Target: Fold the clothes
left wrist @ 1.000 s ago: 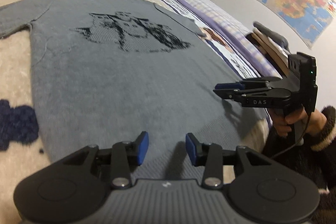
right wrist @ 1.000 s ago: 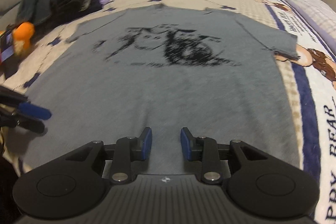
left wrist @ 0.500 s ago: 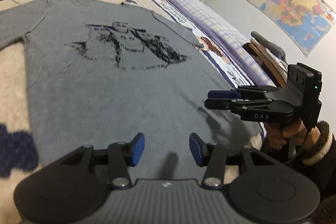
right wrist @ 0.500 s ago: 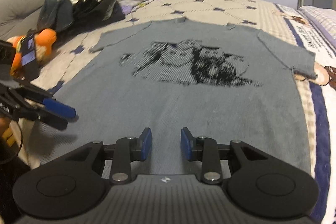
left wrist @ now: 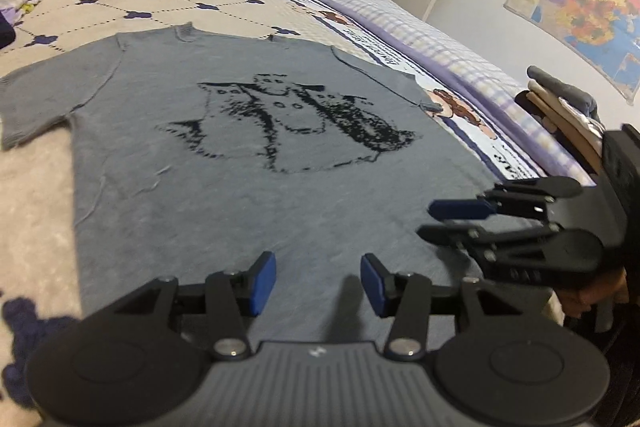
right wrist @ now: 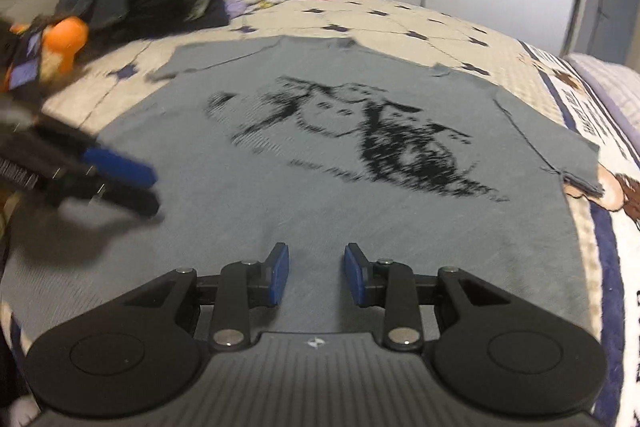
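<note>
step: pre-grasp over shirt (left wrist: 248, 187) hem | left gripper (left wrist: 318, 283) apart, empty | right gripper (right wrist: 316, 277) apart, empty | next: lower both, pinch hem

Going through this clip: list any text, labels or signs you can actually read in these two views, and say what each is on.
No text reads clearly.
Bed cover border: dark printed lettering, too blurred to read.
Same border lettering in the left wrist view: too small to read.
Wall map: title line along its top edge, too small to read.
Grey t-shirt: black cat picture only, no words.
</note>
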`<state>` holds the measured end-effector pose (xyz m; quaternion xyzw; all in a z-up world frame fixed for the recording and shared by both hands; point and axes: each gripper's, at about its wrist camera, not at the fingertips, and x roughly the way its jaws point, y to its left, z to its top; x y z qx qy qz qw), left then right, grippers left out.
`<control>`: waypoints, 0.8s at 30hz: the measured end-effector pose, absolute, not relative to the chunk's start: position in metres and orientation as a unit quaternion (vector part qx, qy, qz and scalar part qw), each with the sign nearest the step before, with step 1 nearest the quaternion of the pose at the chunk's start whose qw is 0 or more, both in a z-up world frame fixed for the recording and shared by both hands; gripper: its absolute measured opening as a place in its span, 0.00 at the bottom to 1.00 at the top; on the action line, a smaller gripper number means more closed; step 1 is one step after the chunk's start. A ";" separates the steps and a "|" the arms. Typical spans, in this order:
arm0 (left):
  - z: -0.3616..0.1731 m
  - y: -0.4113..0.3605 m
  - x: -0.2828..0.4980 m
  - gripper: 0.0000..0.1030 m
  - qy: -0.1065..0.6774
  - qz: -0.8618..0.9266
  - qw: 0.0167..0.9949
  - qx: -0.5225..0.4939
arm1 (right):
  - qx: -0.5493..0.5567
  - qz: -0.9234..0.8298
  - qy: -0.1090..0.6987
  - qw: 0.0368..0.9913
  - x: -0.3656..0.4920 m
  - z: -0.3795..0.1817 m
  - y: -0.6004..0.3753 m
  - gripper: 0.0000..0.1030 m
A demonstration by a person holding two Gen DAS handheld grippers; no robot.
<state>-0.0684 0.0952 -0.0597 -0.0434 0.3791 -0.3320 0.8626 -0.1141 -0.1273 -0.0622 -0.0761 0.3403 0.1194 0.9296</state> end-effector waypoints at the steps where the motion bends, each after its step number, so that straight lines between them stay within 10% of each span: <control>1: -0.060 0.099 -0.071 0.47 0.379 -0.333 0.862 -0.043 | -0.088 0.127 0.336 0.929 -0.120 -0.063 -0.122 0.32; 24: -0.058 0.068 -0.071 0.51 0.348 -0.373 0.860 0.001 | -0.028 0.015 0.318 0.948 -0.100 -0.059 -0.176 0.33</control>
